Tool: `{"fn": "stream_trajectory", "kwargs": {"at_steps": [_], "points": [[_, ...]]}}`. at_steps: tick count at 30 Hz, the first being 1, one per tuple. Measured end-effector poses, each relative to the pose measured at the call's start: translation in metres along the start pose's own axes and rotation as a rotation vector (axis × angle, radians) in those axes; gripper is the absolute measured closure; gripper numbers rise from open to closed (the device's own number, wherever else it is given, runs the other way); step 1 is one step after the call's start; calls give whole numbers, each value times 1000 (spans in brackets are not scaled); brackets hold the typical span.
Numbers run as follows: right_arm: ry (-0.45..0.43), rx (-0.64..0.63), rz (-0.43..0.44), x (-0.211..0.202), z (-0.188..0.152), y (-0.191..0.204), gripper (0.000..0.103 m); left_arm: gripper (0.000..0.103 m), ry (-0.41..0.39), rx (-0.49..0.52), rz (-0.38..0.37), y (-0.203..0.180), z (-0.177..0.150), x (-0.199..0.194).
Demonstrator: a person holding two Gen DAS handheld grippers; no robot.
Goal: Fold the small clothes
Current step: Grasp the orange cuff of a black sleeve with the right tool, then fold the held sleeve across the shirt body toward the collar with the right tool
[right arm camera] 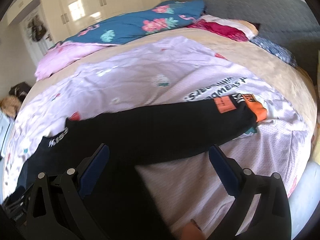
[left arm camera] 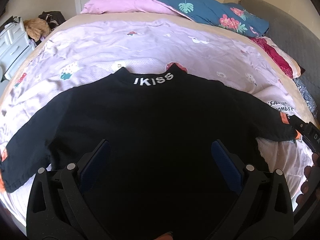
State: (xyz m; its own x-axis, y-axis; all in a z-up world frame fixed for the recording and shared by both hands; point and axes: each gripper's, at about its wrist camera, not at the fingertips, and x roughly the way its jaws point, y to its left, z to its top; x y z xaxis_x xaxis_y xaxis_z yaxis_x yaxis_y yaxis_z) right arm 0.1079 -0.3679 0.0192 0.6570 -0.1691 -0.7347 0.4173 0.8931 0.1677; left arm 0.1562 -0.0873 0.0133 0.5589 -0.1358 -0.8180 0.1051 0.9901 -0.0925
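The black top [left arm camera: 160,120], lettered "IKISS" at the collar, lies flat and spread on the lilac printed sheet [left arm camera: 140,44] covering the bed, both sleeves extended outward. The left gripper [left arm camera: 160,150] is held low over the body of the garment, pointing toward the collar, jaws spread wide with nothing between them. The right gripper [right arm camera: 159,154] is positioned over the garment's right side, angled along the right sleeve [right arm camera: 180,124], which ends in an orange patch; its jaws are likewise wide apart and empty, one finger over black cloth, the other over bare sheet. The right-wrist view is motion-blurred. A blue floral duvet [left arm camera: 210,10] and a pink pillow [left arm camera: 120,2] lie at the far end of the bed, well apart from the garment.
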Motion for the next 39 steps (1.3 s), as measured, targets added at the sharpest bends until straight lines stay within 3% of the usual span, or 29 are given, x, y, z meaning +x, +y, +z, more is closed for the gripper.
{"fn": "stream_trajectory", "kwargs": {"at_steps": [22, 28, 30, 34, 37, 38, 39], "points": [[100, 420, -190, 98, 36, -128, 4, 8, 43, 32, 13, -28, 31, 53], [118, 522, -153, 118, 35, -157, 4, 8, 50, 28, 17, -30, 39, 65], [106, 535, -177, 122, 37, -163, 7, 8, 46, 35, 20, -33, 43, 66], [75, 573, -184, 131, 42, -177, 17, 8, 39, 27, 11, -33, 47, 65], [22, 605, -157, 127, 43, -186, 55, 8, 33, 22, 5, -32, 48, 63], [3, 614, -144, 124, 42, -189, 73, 8, 31, 21, 3, -32, 48, 63], [-12, 620, -128, 121, 41, -191, 81, 8, 27, 18, 1, -32, 48, 61]]}}
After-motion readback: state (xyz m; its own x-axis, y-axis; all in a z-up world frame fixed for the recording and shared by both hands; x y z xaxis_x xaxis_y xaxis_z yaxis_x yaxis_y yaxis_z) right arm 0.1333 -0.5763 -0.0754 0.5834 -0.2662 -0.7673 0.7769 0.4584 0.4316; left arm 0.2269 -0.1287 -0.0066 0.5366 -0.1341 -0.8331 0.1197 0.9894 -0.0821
